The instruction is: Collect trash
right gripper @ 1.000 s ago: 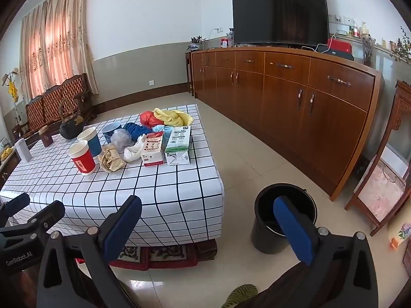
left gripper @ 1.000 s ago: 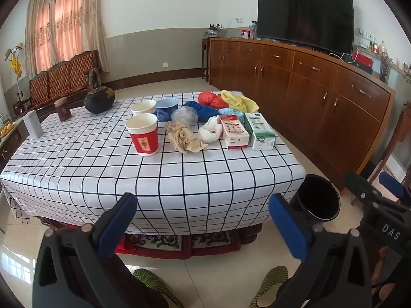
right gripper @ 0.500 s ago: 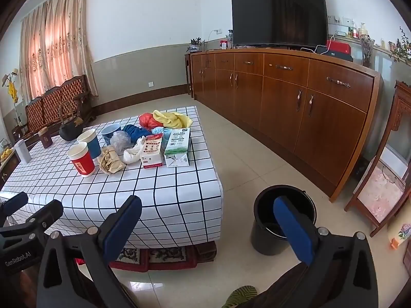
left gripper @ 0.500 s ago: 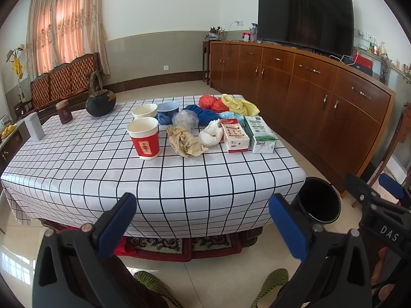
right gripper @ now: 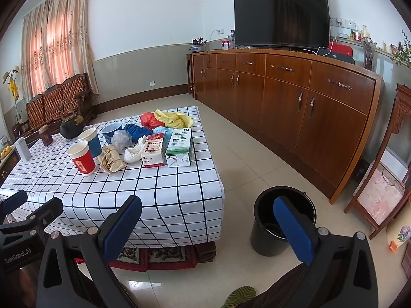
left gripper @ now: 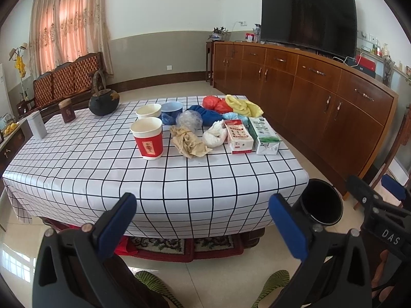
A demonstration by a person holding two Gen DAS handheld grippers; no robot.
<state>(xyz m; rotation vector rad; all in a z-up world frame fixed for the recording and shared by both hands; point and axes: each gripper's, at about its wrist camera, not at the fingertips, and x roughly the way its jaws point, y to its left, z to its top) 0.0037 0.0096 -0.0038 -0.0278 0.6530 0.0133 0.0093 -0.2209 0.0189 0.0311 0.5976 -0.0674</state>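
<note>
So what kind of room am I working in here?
Most likely a home living room: a big TV on a long wooden sideboard, a carved bench under curtains, and a low table with a checked cloth.

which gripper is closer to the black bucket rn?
Right. The right gripper hangs open almost over the bucket, its right finger overlapping the rim. The left gripper, also open, faces the table front, with the bucket off to its right.
</note>
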